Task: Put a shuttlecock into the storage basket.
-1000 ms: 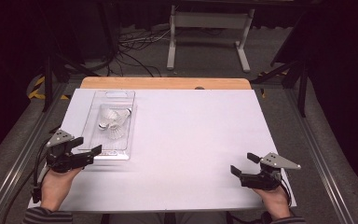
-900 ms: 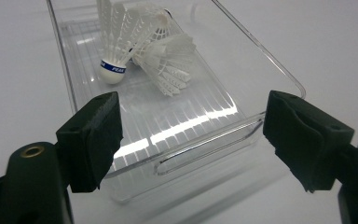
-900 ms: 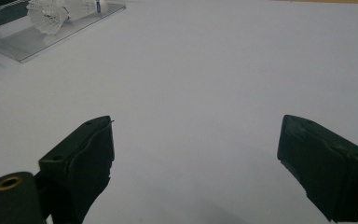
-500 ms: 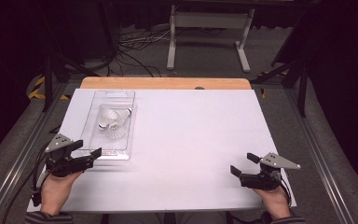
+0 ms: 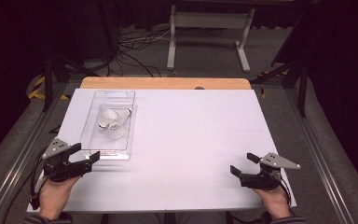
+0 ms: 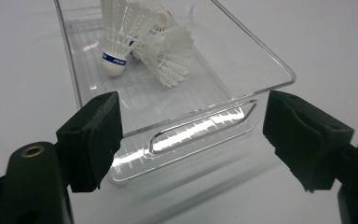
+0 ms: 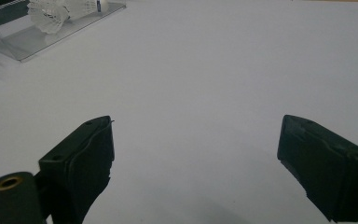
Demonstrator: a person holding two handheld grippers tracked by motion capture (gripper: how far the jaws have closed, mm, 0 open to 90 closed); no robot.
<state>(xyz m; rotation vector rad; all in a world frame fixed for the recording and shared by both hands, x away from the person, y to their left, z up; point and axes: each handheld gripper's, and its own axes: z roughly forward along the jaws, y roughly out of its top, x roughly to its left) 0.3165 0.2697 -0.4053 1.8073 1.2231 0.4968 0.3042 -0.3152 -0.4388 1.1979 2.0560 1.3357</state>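
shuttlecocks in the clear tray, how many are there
2, both in the far half of the clear tray: one shuttlecock with a blue-banded cork, the other lying against it on its right. None seems hidden.

We see a glossy clear plastic tray (image 6: pixel 177 88), white feathery shuttlecocks (image 6: pixel 135 35), and a smooth matt white counter (image 5: pixel 200 140).

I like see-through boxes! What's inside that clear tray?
Inside the clear tray lie white shuttlecocks, feathers overlapping; one has a blue band. I count about three, but the overlap hides parts. The left gripper is open before it.
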